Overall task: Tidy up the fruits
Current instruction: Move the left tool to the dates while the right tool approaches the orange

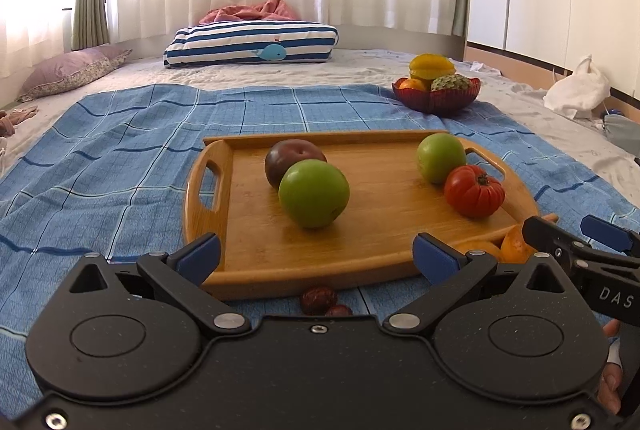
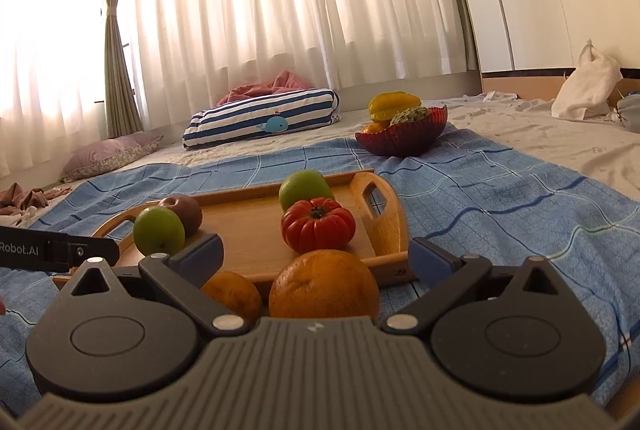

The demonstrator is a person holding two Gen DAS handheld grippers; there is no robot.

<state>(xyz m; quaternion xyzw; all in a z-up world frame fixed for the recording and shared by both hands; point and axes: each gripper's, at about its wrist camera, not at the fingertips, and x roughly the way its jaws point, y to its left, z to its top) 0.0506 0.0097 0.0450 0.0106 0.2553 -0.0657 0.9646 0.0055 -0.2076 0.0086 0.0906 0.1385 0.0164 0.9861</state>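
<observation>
Left wrist view: my left gripper point(image 1: 316, 256) hangs spread and empty over the wooden tray point(image 1: 248, 254); the green apple point(image 1: 313, 193) could roll if nudged.

Right wrist view: my right gripper point(image 2: 316, 258), jaws wide, straddles the orange point(image 2: 324, 288) on the blue cloth point(image 2: 500, 190); closing may bump its neighbouring orange point(image 2: 234, 294).

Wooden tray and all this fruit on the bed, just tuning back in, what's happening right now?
A person holds two claws, both open and empty. The left claw faces the wooden tray, which carries two green apples, a dark plum and a red tomato. The right claw sits low over two oranges lying on the blue blanket beside the tray. The red bowl farther back already holds some fruit.
</observation>
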